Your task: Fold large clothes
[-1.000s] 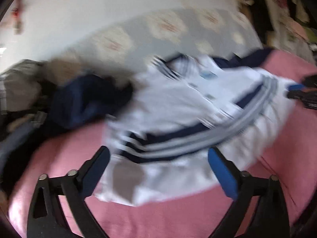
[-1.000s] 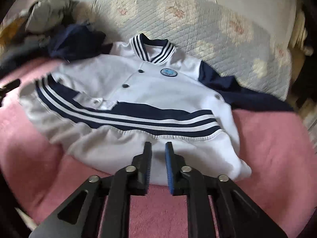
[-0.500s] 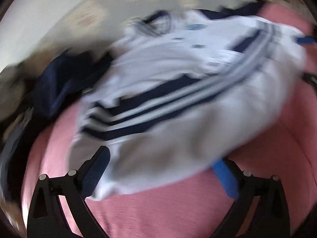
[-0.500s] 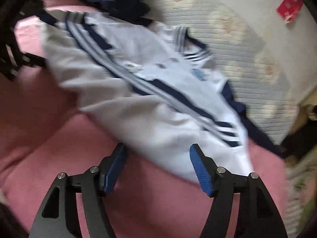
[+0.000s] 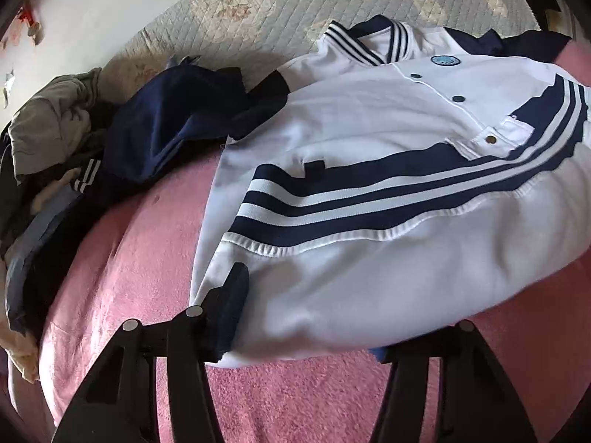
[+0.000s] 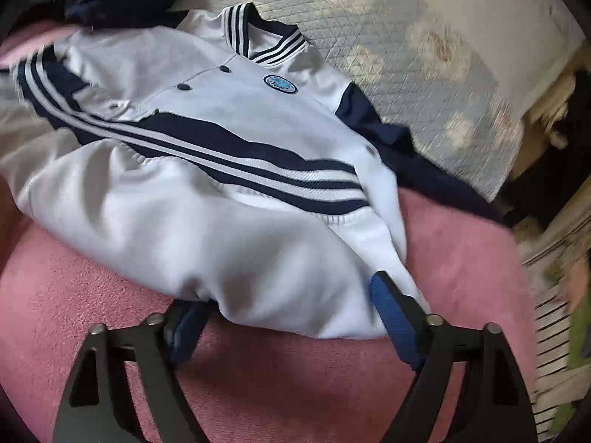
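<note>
White knit jacket with navy stripes [image 5: 369, 140] spread on pink fleece blanket [image 5: 295, 398]. Soft, limp, moderately bulky. Left gripper [image 5: 306, 317], right gripper [image 6: 291, 317]: wide open, straddling bottom hem, nothing held. Pinch hem corners.

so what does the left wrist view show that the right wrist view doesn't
Only the left wrist view shows the grey-green crumpled garment in the pile left of the jacket, and a red wall decoration. Only the right wrist view shows the striped cloth at the far right edge. Both show the white jacket with navy stripes on the pink fuzzy blanket, the quilted floral bedspread behind it, and an open gripper straddling the hem: left gripper, right gripper.
</note>
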The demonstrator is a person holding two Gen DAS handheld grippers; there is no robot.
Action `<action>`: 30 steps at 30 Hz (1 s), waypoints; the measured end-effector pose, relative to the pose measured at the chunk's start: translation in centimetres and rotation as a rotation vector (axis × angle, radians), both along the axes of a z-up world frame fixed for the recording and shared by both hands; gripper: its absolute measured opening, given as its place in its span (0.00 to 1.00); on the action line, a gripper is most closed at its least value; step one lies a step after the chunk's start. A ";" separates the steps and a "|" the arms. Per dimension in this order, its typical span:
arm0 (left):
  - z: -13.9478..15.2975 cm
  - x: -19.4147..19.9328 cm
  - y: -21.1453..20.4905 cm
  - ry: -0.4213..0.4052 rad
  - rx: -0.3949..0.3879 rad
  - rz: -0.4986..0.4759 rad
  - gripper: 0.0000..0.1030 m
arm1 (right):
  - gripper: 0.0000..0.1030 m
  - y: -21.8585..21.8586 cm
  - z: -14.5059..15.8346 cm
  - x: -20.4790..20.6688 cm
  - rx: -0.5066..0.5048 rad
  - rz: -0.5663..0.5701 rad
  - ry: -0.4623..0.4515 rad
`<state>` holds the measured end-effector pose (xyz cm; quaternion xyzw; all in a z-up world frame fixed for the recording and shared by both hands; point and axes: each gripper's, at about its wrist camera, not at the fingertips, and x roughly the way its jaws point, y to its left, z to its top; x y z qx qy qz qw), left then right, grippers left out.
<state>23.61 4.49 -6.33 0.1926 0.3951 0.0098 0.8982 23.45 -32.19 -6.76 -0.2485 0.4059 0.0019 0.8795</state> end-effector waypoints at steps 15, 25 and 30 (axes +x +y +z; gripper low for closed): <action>3.5 -5.4 1.8 0.057 -0.181 -0.048 0.08 | 0.18 -0.8 2.1 -6.1 0.238 -0.017 0.030; 4.9 -7.2 0.1 0.257 -0.183 -0.186 0.14 | 0.22 -2.4 4.0 -8.3 0.361 -0.044 0.122; 7.5 0.5 2.5 0.295 -0.345 -0.126 0.29 | 0.31 -2.9 7.3 -2.0 0.389 -0.050 0.140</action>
